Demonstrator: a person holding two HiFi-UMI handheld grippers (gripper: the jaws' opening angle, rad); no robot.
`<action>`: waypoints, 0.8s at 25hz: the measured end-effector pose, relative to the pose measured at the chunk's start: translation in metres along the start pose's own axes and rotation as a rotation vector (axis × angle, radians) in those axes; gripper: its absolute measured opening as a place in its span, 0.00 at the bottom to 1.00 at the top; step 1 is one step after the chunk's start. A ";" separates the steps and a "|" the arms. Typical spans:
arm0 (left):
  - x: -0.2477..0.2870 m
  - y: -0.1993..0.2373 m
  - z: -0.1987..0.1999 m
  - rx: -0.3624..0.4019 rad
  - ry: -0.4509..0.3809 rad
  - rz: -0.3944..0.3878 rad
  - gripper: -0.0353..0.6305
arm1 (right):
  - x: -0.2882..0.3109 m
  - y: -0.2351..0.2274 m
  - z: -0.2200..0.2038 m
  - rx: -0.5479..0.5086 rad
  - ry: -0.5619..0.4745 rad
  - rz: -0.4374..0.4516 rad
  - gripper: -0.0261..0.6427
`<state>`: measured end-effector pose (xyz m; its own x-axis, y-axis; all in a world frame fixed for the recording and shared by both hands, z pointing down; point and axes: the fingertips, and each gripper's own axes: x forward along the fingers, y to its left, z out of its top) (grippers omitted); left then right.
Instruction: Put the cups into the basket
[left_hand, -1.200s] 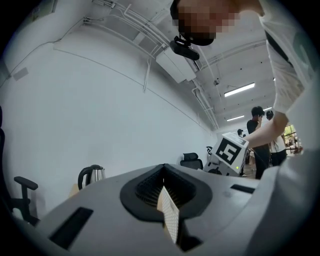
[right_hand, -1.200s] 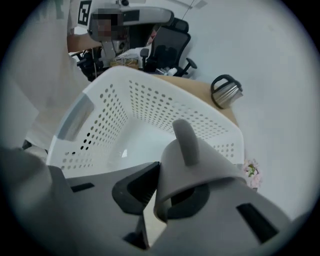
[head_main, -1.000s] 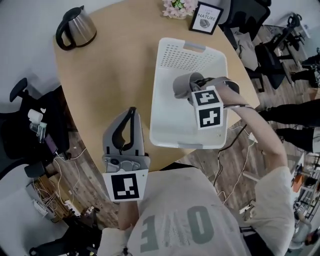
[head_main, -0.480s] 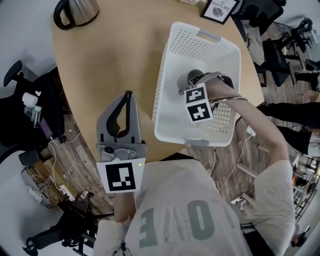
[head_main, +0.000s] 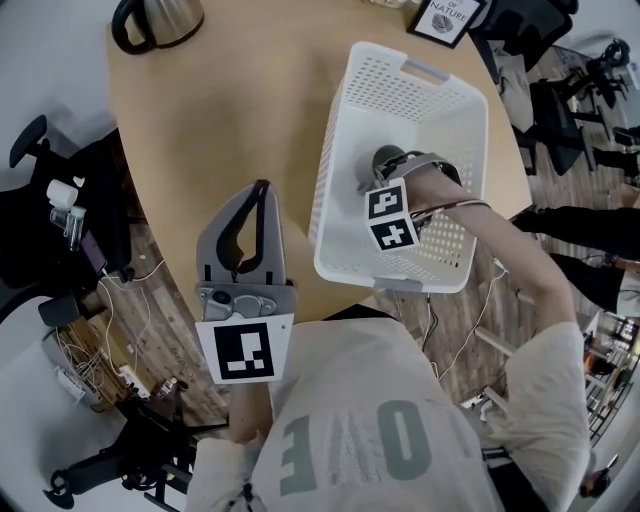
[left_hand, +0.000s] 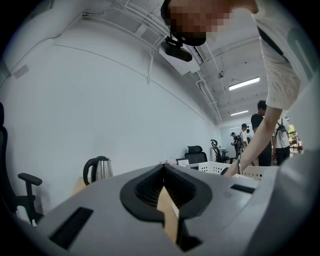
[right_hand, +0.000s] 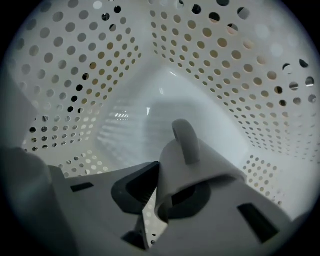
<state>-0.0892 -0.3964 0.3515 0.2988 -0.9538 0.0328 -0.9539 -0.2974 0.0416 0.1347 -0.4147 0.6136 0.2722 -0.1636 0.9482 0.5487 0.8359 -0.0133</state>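
As the right gripper (right_hand: 156, 175) sank into the basket (right_hand: 235, 75), its jaws start opening on the grey cup (right_hand: 200, 165).
Release seems near; left gripper (left_hand: 164, 175) closed, empty.

Right hand-held gripper (head_main: 384, 174), jaws opening on a cup (head_main: 387, 157), inside basket (head_main: 400, 62); left hand-held gripper (head_main: 262, 193) above near worktop (head_main: 220, 100) edge.

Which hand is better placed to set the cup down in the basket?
Right. The right tool is inside the basket with the cup between its opening jaws; the left tool hovers shut and empty outside.
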 end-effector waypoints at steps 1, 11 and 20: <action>0.000 0.000 0.000 0.000 0.000 -0.001 0.07 | 0.000 -0.001 0.001 0.006 0.001 -0.014 0.10; -0.003 -0.007 -0.001 -0.003 0.000 -0.036 0.07 | -0.015 -0.011 0.003 0.030 -0.031 -0.148 0.17; -0.005 -0.023 0.011 -0.018 -0.031 -0.083 0.07 | -0.113 -0.024 -0.023 0.149 -0.100 -0.371 0.21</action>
<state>-0.0695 -0.3851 0.3396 0.3752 -0.9269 -0.0024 -0.9252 -0.3746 0.0609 0.1090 -0.4279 0.4990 -0.0049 -0.4222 0.9065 0.4729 0.7978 0.3741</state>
